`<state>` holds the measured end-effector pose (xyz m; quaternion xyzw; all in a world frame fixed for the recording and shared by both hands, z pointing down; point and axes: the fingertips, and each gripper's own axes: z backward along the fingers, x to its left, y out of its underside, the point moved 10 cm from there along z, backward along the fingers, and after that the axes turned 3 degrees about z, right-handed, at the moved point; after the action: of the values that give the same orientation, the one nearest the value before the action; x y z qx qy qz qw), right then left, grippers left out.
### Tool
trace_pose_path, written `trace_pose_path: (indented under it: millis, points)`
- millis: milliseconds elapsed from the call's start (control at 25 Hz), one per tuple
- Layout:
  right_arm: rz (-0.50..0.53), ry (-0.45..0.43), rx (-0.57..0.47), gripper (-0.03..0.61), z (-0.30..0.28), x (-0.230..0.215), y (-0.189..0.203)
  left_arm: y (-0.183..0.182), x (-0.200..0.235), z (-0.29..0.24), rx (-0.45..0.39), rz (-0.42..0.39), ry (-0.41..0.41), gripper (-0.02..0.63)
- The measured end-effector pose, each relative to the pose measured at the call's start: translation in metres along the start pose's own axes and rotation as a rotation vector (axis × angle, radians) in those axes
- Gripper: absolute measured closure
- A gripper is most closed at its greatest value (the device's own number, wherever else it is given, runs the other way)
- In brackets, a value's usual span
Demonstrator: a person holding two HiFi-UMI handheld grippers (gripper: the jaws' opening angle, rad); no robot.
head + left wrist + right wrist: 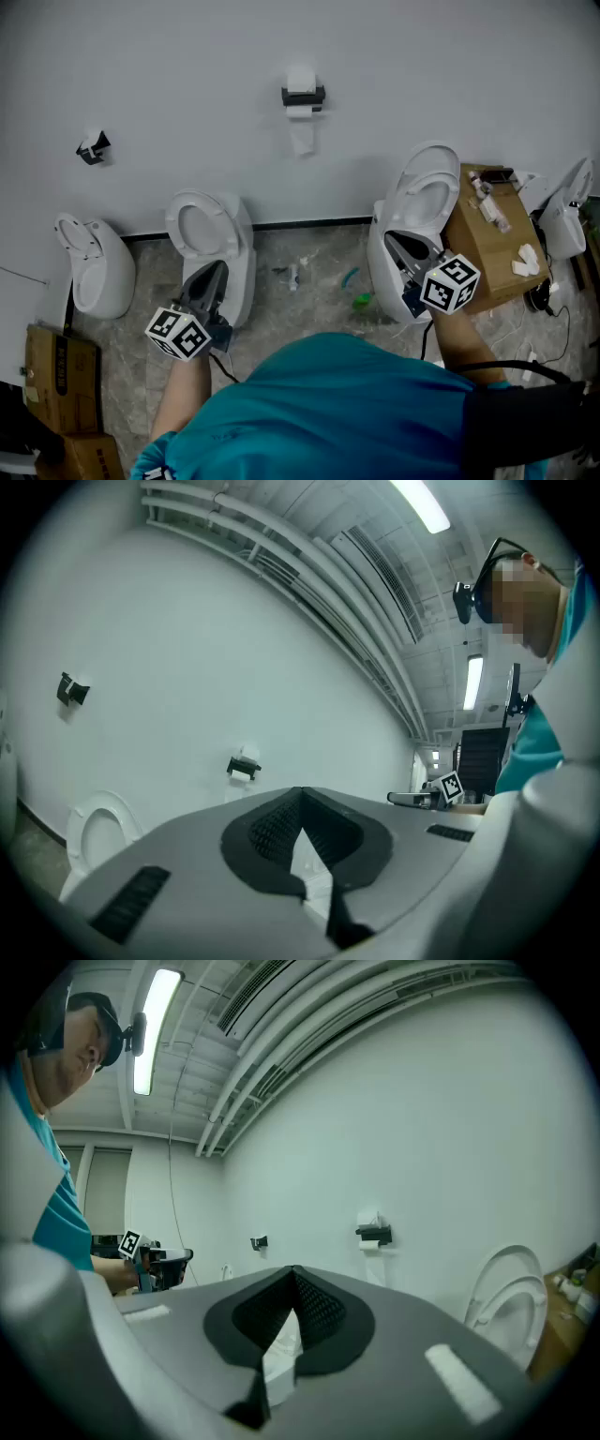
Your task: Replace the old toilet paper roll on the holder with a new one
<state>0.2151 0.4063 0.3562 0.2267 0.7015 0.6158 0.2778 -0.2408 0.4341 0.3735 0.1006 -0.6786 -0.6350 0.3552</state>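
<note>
Both the left gripper and right gripper sit closed and empty (well apart from the holder); I'd pinch the light, crushable toilet paper roll gently by its ends.

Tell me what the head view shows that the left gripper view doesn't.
Only the head view: the cardboard box at the right and green litter on the floor. Only the left gripper view: the ceiling lights and pipes. Both: the toilet paper holder on the wall, a second black holder to its left, and the left gripper and right gripper, both shut and empty.
</note>
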Motion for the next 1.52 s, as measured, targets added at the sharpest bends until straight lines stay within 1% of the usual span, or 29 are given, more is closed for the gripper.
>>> trace_pose_path:
  millis: [120, 320, 440, 600, 760, 920, 1120, 1240, 1400, 1520]
  points:
    - [-0.005, 0.005, -0.004, 0.581, 0.0, -0.001, 0.0, -0.004, -0.002, 0.0, 0.016, -0.002, -0.011, 0.607]
    - [-0.019, -0.002, -0.006, 0.581, 0.001, -0.002, 0.002, 0.0, 0.001, -0.001, 0.006, -0.001, -0.002, 0.607]
    - [-0.025, 0.0, -0.009, 0.581, 0.004, -0.004, 0.004, 0.0, -0.002, -0.003, 0.013, 0.003, -0.006, 0.607]
    - [-0.073, -0.005, -0.041, 0.58, 0.008, -0.01, 0.002, 0.003, -0.005, -0.009, 0.019, 0.005, 0.002, 0.607]
    - [-0.101, 0.005, -0.051, 0.58, 0.016, -0.023, 0.001, 0.005, -0.015, -0.022, 0.018, 0.003, 0.008, 0.607]
    - [-0.089, -0.005, -0.043, 0.578, 0.033, -0.037, 0.0, 0.013, -0.034, -0.04, 0.017, 0.007, 0.013, 0.607]
    - [-0.099, -0.004, -0.044, 0.578, 0.063, -0.068, -0.003, 0.029, -0.063, -0.072, 0.018, 0.021, 0.04, 0.607]
    - [-0.1, -0.006, -0.036, 0.578, 0.07, -0.087, -0.003, 0.039, -0.073, -0.09, 0.024, 0.031, 0.056, 0.607]
    - [-0.128, -0.01, -0.027, 0.578, 0.055, -0.107, 0.003, 0.041, -0.069, -0.109, 0.064, 0.033, 0.057, 0.607]
    - [-0.125, -0.027, -0.015, 0.578, 0.022, -0.115, 0.006, 0.039, -0.037, -0.118, 0.056, 0.039, 0.049, 0.606]
